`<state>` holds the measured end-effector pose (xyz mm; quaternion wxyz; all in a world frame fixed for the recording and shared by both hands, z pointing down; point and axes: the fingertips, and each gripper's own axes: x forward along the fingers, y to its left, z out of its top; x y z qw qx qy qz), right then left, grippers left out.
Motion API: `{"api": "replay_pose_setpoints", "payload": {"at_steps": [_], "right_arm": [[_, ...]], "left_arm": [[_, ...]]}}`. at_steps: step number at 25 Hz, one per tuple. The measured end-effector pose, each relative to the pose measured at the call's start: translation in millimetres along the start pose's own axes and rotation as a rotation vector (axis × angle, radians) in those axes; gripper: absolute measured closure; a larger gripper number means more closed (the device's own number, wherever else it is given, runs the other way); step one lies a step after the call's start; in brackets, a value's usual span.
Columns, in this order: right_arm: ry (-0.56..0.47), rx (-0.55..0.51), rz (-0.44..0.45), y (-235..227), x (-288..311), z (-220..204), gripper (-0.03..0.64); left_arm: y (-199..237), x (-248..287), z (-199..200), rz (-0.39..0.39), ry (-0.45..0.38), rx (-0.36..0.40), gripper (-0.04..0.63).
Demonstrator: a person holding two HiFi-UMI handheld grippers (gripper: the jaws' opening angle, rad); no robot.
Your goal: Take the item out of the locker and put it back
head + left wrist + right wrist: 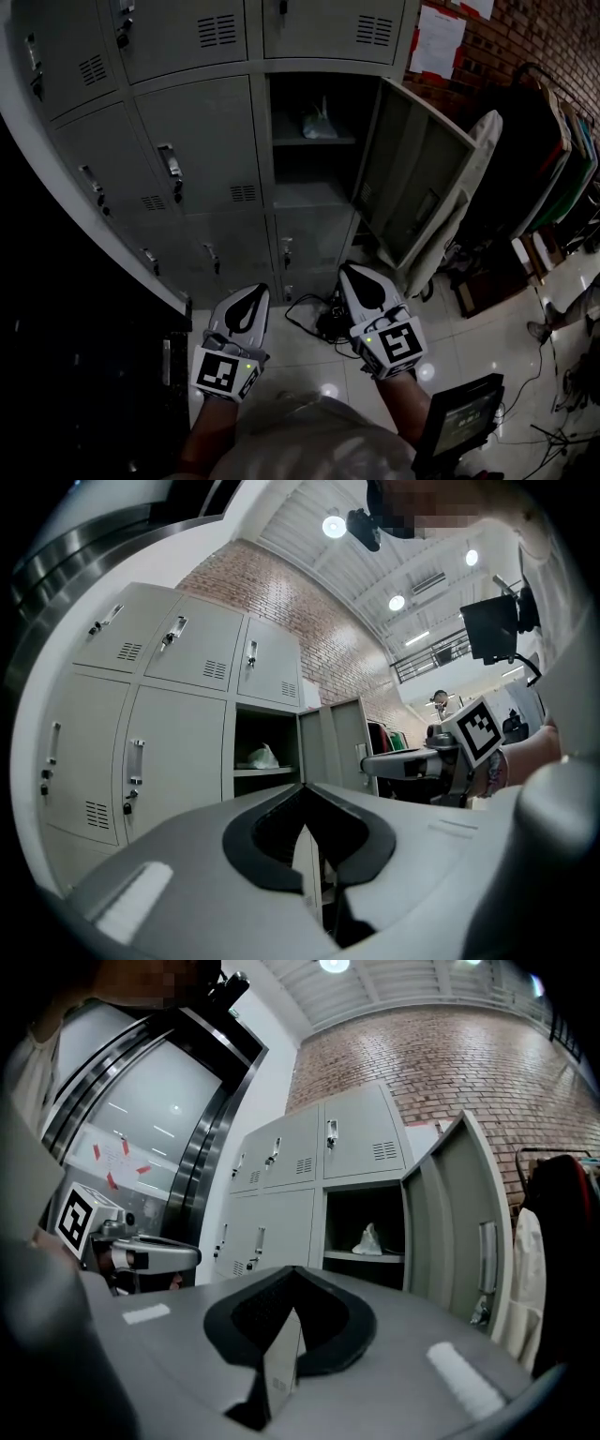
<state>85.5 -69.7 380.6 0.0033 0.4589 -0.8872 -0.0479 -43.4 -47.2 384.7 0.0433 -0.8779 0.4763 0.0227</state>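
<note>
The open locker [309, 141] is in the middle column of a grey bank of lockers. On its upper shelf lies a white crumpled bag-like item [319, 122], which also shows in the left gripper view [262, 757] and the right gripper view [369, 1239]. The locker door [412, 178] is swung wide to the right. My left gripper [255, 291] and right gripper [349, 270] are held side by side, well short of the locker and below it. Both point toward it, shut and empty, with their tips meeting.
Closed lockers [202, 141] fill the left side, next to a dark metal-framed panel [75, 356]. Black cables [314, 319] lie on the tiled floor under the lockers. A white garment [459, 225] and a clothes rack [553, 159] stand right of the door. A small screen [464, 417] sits by my right arm.
</note>
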Motion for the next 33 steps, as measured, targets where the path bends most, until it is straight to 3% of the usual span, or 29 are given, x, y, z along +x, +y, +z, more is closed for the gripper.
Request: {"api": "replay_pose_setpoints", "payload": {"at_steps": [4,33], "right_arm": [[-0.004,0.019,0.031,2.8,1.6,3.7,0.617],[-0.014,-0.054,0.009,-14.6,5.8,11.9,0.617]], "left_arm": [[1.0,1.3,3.1,0.002,-0.005,-0.006,0.591],[5.4,17.4,8.1,0.002,-0.019,0.005,0.591]]}}
